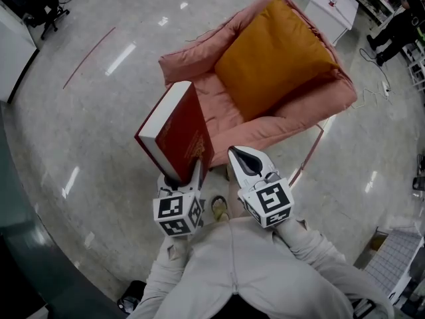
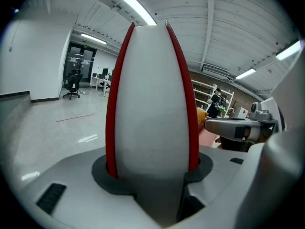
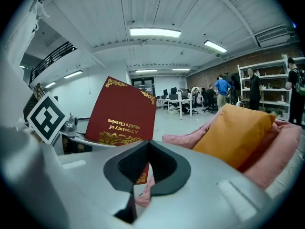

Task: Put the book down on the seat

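Note:
A thick red book (image 1: 178, 130) with gold lettering stands upright in the air, its lower end clamped in my left gripper (image 1: 186, 175). In the left gripper view its white page edge (image 2: 150, 104) fills the middle between the two red covers. The book hangs over the floor, just in front of the pink armchair (image 1: 219, 108), which has an orange cushion (image 1: 272, 55) leaning on its back. My right gripper (image 1: 243, 158) is beside the book on the right, jaws together and empty. From the right gripper view the book cover (image 3: 121, 111) stands left of the cushion (image 3: 233, 132).
A glossy grey floor lies all around the armchair. A white low table (image 1: 333, 2) stands behind it, and a person (image 1: 398, 24) is at the far right. A black office chair (image 1: 46, 8) is far left. A grey crate (image 1: 392, 258) sits at bottom right.

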Tool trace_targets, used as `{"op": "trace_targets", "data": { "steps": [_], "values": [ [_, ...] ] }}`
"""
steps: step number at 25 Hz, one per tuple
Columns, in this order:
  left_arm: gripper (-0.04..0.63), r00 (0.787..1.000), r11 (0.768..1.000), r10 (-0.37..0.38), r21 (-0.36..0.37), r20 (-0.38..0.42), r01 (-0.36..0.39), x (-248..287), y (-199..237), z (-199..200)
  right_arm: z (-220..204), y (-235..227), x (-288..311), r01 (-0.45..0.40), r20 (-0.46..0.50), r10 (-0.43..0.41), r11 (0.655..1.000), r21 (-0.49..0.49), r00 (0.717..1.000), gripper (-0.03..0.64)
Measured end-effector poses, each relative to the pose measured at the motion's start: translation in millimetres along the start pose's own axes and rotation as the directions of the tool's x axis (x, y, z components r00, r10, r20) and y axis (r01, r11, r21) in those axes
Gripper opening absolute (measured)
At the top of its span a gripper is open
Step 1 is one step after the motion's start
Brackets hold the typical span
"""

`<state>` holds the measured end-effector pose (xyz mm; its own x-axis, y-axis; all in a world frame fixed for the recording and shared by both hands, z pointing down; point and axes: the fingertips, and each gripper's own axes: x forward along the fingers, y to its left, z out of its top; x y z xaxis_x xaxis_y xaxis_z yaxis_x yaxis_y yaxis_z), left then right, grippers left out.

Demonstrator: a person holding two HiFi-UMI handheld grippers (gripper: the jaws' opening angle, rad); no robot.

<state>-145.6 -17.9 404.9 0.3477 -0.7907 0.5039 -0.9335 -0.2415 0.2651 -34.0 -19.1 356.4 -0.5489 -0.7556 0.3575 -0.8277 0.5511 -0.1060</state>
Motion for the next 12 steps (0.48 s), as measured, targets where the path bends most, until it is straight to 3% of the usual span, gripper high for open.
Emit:
{"op": "trace_targets", "data": {
  "steps": [12],
  "values": [
    [0.245, 0.997, 1.0, 0.007, -0.015, -0.071, -0.008, 92.1, 2.2, 17.8, 0.1, -75.9, 65.4, -0.026, -0.081, 0.028, 0.999, 0.021, 0.996, 0.0]
  ]
}}
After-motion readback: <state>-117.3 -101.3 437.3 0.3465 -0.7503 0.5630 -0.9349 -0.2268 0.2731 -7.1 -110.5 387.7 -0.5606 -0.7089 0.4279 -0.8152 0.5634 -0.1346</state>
